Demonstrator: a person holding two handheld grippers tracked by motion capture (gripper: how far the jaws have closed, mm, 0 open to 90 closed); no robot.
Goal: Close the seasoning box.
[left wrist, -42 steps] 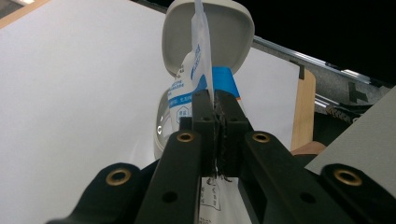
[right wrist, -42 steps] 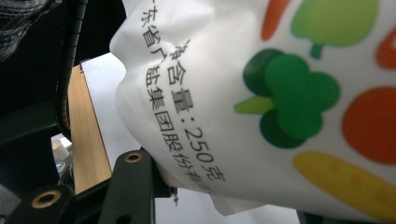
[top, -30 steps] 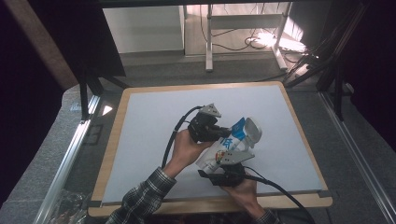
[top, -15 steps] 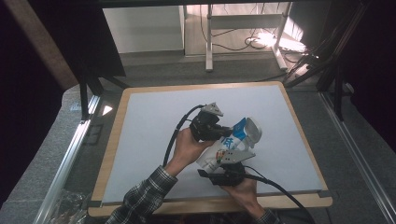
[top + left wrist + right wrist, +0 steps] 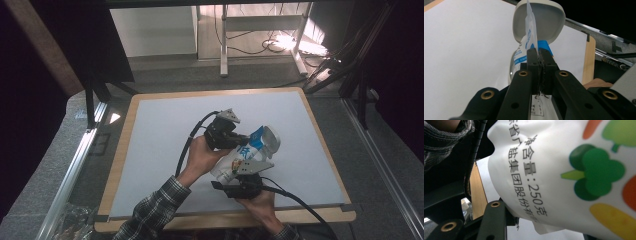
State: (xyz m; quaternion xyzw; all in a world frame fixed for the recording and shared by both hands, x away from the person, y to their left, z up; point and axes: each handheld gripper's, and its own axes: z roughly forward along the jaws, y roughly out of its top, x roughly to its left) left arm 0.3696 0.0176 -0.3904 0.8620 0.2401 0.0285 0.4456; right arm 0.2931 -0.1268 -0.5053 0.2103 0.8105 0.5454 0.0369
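Two-handed hold on a bag above the surface (image 5: 165,150), a white sheet with a wooden rim. I hold a soft white packet (image 5: 245,155), printed in blue on one face and with coloured vegetables and black characters on the other, between both grippers over the surface's near half, right of its middle and closer to the near edge than to the far one. The left gripper (image 5: 239,140) has its jaws closed tight on the thin upper flap of the packet (image 5: 530,37); in the left gripper view the two black jaws meet with only the film pinched between them. The right gripper (image 5: 246,172), nearer the front edge, has its jaws partly closed on the packet's bulging lower body; in the right gripper view the vegetable-printed side (image 5: 574,170) lies right against the camera, with one jaw pressing it from below. Just beyond the packet, towards the right edge of the surface, a pale grey bowl (image 5: 270,140) with a rounded-square rim appears; in the left gripper view the flap crosses in front of the bowl (image 5: 546,20). I cannot tell whether packet and bowl touch. A plaid sleeve (image 5: 155,212) enters from the near edge.
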